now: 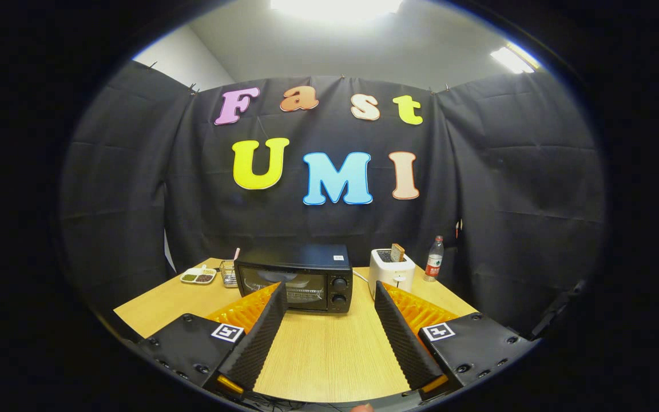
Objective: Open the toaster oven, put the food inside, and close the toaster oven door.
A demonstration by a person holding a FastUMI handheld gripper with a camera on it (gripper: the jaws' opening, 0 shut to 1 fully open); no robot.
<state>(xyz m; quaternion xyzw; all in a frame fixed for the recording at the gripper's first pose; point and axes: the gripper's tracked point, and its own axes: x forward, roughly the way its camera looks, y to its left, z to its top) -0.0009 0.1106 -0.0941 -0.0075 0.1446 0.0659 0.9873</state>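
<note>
A black toaster oven (295,278) stands on the wooden table (329,349), just beyond my fingertips, with its glass door closed and two knobs on its right side. My gripper (329,289) is open, its two fingers spread wide over the bare tabletop with nothing between them. The left fingertip overlaps the oven's lower left corner in the view. A white pop-up toaster (391,270) with a slice of bread (397,252) sticking out stands right of the oven.
A white divided dish (198,276) with small food portions and a clear container (228,273) sit left of the oven. A plastic bottle (434,259) stands at the back right. Black cloth walls close in behind and on both sides.
</note>
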